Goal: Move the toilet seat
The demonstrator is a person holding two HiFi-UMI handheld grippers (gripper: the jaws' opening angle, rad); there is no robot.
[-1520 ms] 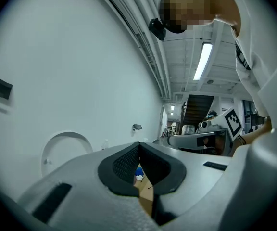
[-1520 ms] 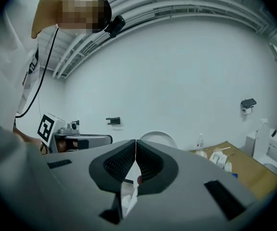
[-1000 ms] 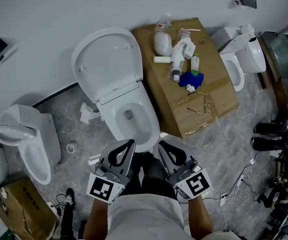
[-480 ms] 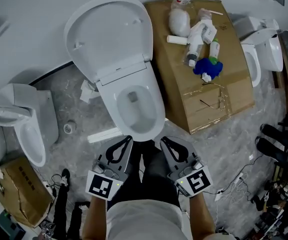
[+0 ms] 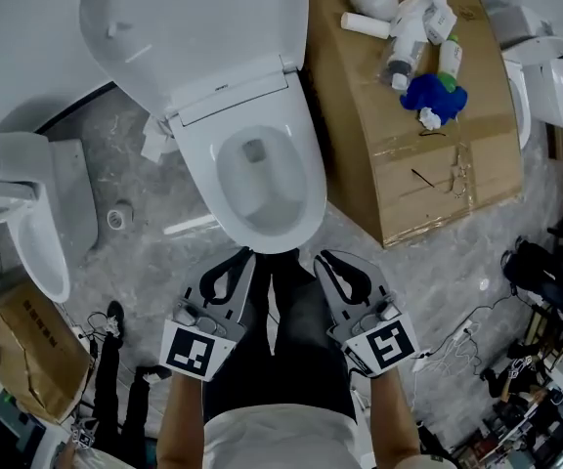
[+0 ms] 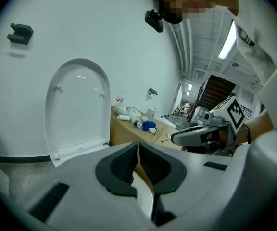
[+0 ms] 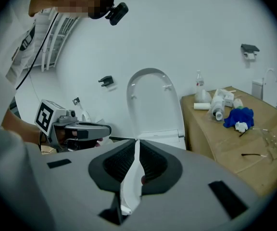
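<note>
Behind the glossy oval bowl [image 5: 262,234], the rounded toilet seat [image 5: 198,27] stands raised.

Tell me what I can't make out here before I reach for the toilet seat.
Head view: the raised lid is cut off by the upper edge.
Gripper views: the shut left gripper and right gripper hide most of the bowl.
All views: labels on the bottles on the cardboard box are too small to read.

Grey mottled floor [image 5: 438,286] — on it a toilet [image 5: 260,179], cardboard box [image 5: 399,164], tape roll [image 5: 117,219].
</note>
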